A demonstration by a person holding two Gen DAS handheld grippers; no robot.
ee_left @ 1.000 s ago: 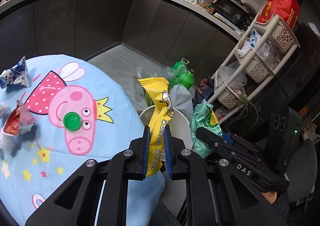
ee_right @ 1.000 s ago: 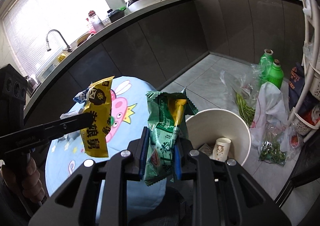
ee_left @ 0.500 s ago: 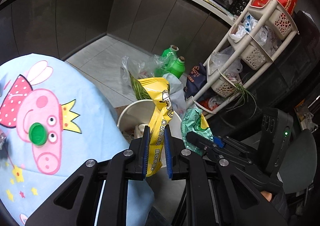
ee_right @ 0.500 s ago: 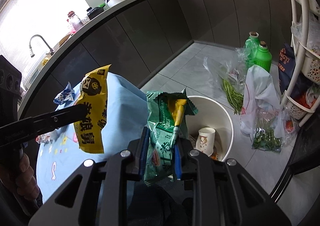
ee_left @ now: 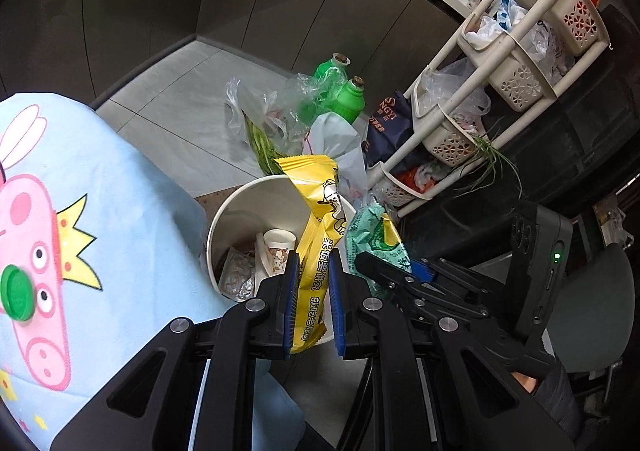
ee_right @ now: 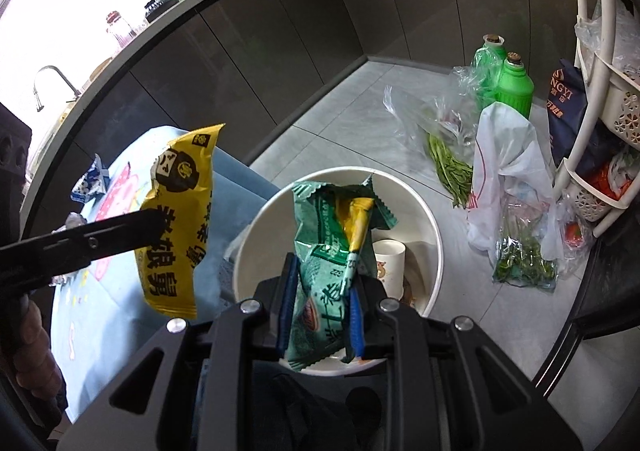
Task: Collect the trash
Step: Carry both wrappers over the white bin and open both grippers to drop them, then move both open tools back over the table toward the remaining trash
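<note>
My left gripper (ee_left: pixel 313 297) is shut on a yellow snack wrapper (ee_left: pixel 320 235) that stands up between its blue pads, over the near rim of a white round bin (ee_left: pixel 224 223) on the floor. From the right wrist view the same yellow wrapper (ee_right: pixel 180 219) hangs left of the bin (ee_right: pixel 434 251), over the table edge. My right gripper (ee_right: pixel 320 315) is shut on a crumpled green wrapper (ee_right: pixel 332 247) directly above the bin's opening. The bin holds a paper cup (ee_right: pixel 388 255) and other scraps. A green bottle cap (ee_left: pixel 16 293) lies on the blue cartoon tablecloth (ee_left: pixel 100 251).
On the grey floor beyond the bin lie plastic bags with greens (ee_right: pixel 448 167), a white bag (ee_right: pixel 504 155) and two green bottles (ee_right: pixel 514 87). A white basket rack (ee_left: pixel 516 63) stands at right. More wrappers (ee_right: pixel 88 181) lie on the table. Dark cabinets curve behind.
Both grippers have come down and moved off the table toward the bin, each keeping its wrapper. The bin now looks larger and sits under the green wrapper.
</note>
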